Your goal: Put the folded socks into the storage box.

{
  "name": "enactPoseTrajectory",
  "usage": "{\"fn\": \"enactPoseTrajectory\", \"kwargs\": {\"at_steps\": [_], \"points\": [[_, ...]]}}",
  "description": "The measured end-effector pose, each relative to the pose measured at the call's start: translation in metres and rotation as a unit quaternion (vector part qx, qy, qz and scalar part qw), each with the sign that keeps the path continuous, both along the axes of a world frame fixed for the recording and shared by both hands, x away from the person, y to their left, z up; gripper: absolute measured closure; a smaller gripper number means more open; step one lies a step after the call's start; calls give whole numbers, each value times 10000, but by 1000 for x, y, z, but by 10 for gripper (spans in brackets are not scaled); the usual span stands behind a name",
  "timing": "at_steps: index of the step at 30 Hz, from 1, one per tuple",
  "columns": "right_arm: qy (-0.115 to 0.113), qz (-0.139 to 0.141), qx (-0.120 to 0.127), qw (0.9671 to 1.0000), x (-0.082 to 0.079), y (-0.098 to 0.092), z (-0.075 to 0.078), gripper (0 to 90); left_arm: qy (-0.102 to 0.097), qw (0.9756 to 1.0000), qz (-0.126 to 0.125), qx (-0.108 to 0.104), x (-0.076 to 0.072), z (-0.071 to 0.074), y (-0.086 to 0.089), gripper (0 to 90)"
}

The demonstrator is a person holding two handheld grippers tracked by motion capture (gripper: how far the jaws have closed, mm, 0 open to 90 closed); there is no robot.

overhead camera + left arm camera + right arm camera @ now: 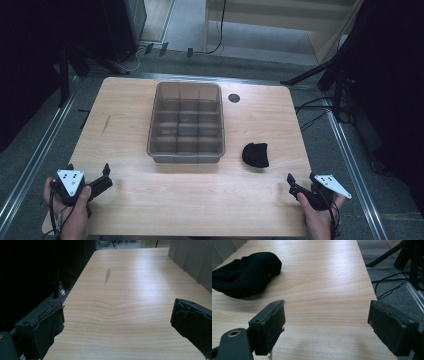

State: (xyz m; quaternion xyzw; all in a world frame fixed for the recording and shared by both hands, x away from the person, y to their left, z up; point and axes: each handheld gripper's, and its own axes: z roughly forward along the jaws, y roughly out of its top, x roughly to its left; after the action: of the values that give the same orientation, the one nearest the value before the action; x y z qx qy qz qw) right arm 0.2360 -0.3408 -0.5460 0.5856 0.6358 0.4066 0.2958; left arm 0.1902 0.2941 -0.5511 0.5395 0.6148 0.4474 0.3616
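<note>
Your right hand-held gripper (300, 185) sits nearer the rolled black sock (255, 154), which lies on the surface just right of the divided bin (186, 123), ahead and to the left of its wide jaws. The sock's long axis runs roughly front-to-back. Your left hand-held gripper (102, 178) also gapes wide, empty.

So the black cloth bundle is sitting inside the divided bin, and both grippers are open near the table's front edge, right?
Not quite. The black bundle lies on the bare table, to the right of the bin, not inside it; the high view shows this. The left gripper and right gripper are indeed open near the front edge.
</note>
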Motion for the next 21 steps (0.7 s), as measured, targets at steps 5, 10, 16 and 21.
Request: {"fn": "enactPoseTrajectory", "kwargs": {"at_steps": [5, 10, 16, 21], "points": [[38, -48, -30, 10000, 0, 1, 0, 146, 47, 9999, -19, 112, 1, 0, -2, 0], [61, -62, 9, 10000, 0, 0, 0, 146, 54, 9999, -24, 119, 2, 0, -3, 0], [68, -73, -18, 9999, 0, 1, 0, 148, 70, 9999, -30, 133, 2, 0, -3, 0], [39, -174, -74, 9998, 0, 2, 0, 147, 131, 9998, -112, 62, 2, 0, -1, 0]]}}
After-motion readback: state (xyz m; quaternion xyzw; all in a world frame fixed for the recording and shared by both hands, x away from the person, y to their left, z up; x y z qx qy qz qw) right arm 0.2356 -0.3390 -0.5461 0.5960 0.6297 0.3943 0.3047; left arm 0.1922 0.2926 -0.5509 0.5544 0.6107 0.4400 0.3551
